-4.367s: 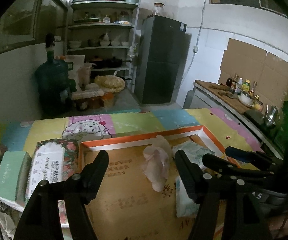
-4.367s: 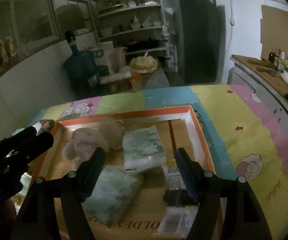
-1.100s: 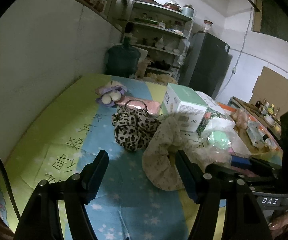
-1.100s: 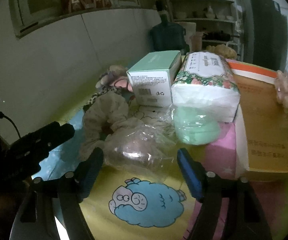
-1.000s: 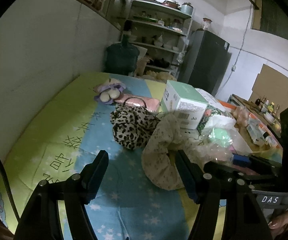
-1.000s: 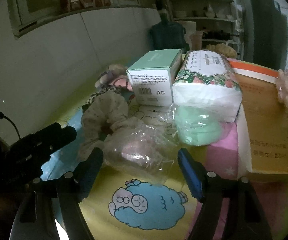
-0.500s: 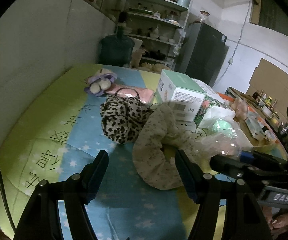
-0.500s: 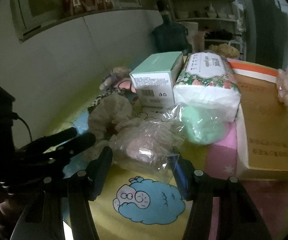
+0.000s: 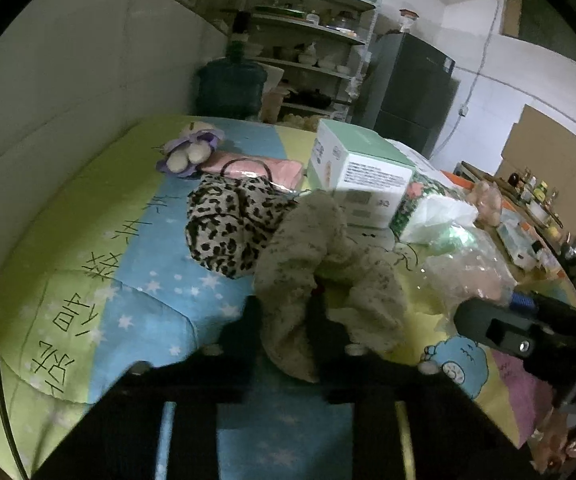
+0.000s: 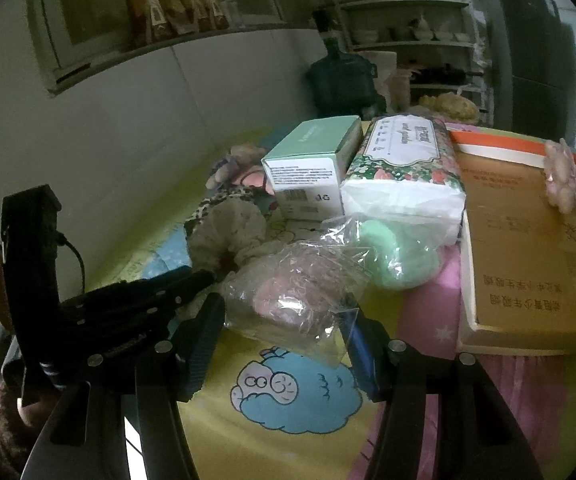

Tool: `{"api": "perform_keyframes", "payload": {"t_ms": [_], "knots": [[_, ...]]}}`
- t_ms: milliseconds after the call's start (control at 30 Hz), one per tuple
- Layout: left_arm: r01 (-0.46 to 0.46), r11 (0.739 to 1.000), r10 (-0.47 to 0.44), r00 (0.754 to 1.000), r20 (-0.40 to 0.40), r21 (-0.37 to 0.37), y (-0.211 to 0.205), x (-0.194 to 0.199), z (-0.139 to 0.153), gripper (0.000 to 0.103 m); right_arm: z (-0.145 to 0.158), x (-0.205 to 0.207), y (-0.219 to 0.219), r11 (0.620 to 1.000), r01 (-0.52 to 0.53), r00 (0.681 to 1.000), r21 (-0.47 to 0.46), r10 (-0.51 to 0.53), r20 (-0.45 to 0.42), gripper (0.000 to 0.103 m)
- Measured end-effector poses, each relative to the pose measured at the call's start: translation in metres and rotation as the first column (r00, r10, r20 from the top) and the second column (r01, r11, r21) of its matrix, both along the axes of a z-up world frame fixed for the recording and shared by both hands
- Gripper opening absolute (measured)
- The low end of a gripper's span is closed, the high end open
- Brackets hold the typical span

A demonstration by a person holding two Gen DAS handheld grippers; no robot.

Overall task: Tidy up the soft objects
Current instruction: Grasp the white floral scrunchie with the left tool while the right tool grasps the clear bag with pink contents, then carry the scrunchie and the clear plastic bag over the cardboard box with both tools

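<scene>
Left gripper [image 9: 288,316]: jaws just narrowed, clamped on near end of beige scrunchie [image 9: 320,264]; scrunchie long axis runs 6 to 12 o'clock in left view, on mat [image 9: 87,240], touching leopard cloth [image 9: 231,224] at 11 o'clock. Right gripper [image 10: 283,340]: jaws half-narrowed, pressing sides of clear bag [image 10: 300,300], pink item inside; green sponge [image 10: 392,256] at 1 o'clock.

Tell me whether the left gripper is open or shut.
Shut: the left gripper has just closed, and its fingers pinch the beige speckled scrunchie.

A green carton [image 10: 312,160] stands on the cartoon mat [image 9: 87,240], a water jug [image 9: 229,88] and fridge [image 9: 412,92] behind.
</scene>
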State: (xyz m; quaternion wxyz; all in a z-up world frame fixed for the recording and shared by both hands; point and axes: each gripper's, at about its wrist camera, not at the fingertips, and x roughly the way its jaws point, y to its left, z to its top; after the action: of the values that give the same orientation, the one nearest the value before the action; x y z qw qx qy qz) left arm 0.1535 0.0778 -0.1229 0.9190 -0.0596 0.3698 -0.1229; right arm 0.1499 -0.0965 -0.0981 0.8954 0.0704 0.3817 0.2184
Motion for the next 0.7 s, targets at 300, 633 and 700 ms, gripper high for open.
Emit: {"api": "perform_keyframes", "payload": {"t_ms": [300, 633, 700], "knots": [[0.003, 0.999, -0.001, 0.999, 0.050, -0.049, 0.004, -0.009, 0.007, 0.009, 0.005, -0.004, 0.002, 1.000, -0.002, 1.000, 0.009, 0.002, 0.017, 0.060], [-0.024, 0.999, 0.030, 0.987, 0.156, -0.045, 0.007, -0.027, 0.043, 0.009, 0.021, -0.013, 0.002, 1.000, -0.012, 0.998, 0.029, 0.010, 0.064, 0.060], [-0.025, 0.999, 0.032, 0.983, 0.180, -0.041, 0.007, -0.030, 0.051, 0.009, 0.025, -0.015, 0.003, 0.999, -0.015, 0.997, 0.035, 0.012, 0.075, 0.060]]}}
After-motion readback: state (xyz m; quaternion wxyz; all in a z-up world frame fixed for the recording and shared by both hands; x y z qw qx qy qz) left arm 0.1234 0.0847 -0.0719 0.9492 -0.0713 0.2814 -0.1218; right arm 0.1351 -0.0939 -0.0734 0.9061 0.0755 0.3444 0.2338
